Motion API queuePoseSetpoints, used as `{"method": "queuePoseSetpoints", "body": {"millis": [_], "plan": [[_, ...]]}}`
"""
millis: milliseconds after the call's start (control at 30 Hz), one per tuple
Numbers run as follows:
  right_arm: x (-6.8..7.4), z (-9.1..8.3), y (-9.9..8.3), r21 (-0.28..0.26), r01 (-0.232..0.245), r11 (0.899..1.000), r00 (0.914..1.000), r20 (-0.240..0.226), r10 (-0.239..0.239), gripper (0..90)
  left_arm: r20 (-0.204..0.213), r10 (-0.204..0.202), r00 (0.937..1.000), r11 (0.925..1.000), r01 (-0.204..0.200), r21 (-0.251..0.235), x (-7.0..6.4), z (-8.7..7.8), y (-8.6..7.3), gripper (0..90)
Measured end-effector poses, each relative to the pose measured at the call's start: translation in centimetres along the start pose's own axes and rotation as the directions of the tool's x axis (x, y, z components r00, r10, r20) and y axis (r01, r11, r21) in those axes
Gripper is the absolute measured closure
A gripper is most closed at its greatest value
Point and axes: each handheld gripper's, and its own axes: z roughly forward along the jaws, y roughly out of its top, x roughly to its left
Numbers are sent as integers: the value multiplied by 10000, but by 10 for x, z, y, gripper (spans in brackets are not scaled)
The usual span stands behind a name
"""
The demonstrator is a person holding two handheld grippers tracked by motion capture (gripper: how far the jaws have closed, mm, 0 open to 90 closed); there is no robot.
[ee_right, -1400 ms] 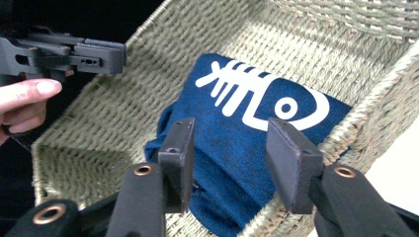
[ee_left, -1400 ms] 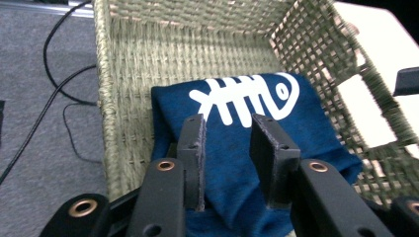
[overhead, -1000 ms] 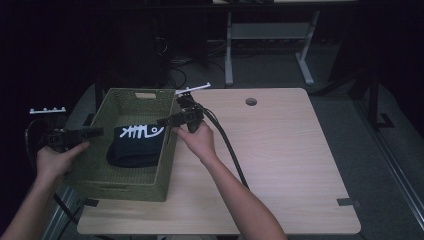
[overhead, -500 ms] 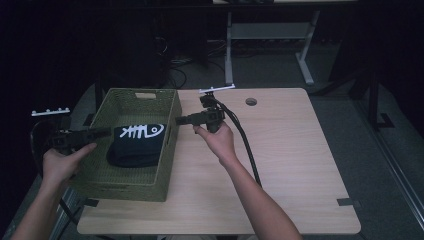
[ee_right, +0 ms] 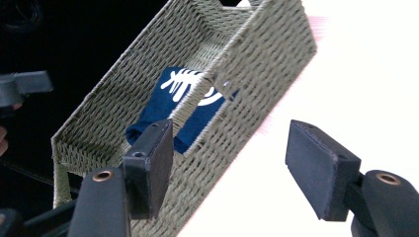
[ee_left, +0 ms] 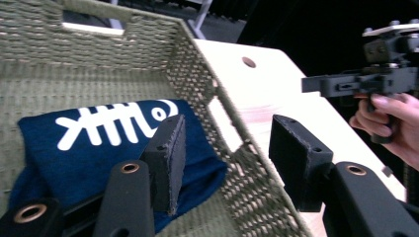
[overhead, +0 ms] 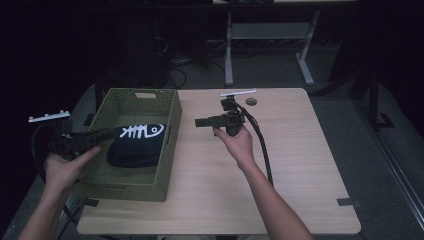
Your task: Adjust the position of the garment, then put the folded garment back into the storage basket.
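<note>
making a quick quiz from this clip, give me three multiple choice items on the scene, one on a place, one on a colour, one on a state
1. Where does the folded cloth lie?
A. on the bare table
B. inside the woven basket
C. on the floor

2. What colours are the cloth and its fish-bone print?
A. dark blue with white
B. red with black
C. green with yellow

3. How do the fingers of the right gripper stand?
A. shut on the cloth
B. shut on the basket rim
C. open, holding nothing

Answers:
1 B, the cloth sits on the basket's floor between its walls.
2 A, the left gripper view shows dark blue fabric with a white print.
3 C, the right gripper view shows its fingers wide apart with nothing between them, over the table.
</note>
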Motion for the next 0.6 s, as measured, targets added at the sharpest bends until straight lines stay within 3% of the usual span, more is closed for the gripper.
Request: {"method": "queuePoseSetpoints", "body": {"millis": [133, 433, 500, 533, 600], "plan": [[-12, -12, -7, -104, -183, 9998, 9997, 159, 185, 342, 330, 194, 9993, 9998, -194, -18, -17, 3, -8, 479], [-23, -30, -14, -298, -349, 9989, 9989, 304, 358, 335, 743, 253, 9969, 9995, -240, -183, -39, 9, -19, 459], [-28, -37, -16, -372, -417, 9984, 9984, 365, 431, 333, 930, 377, 9949, 9992, -360, -196, -48, 12, -22, 455], [-29, -39, -17, -407, -450, 9982, 9982, 371, 465, 333, 1273, 379, 9911, 9992, -358, -190, -56, 17, -26, 452], [-31, -42, -18, -479, -452, 9978, 9980, 410, 471, 332, 1365, 463, 9896, 9989, -449, -137, -61, 20, -28, 451]]}}
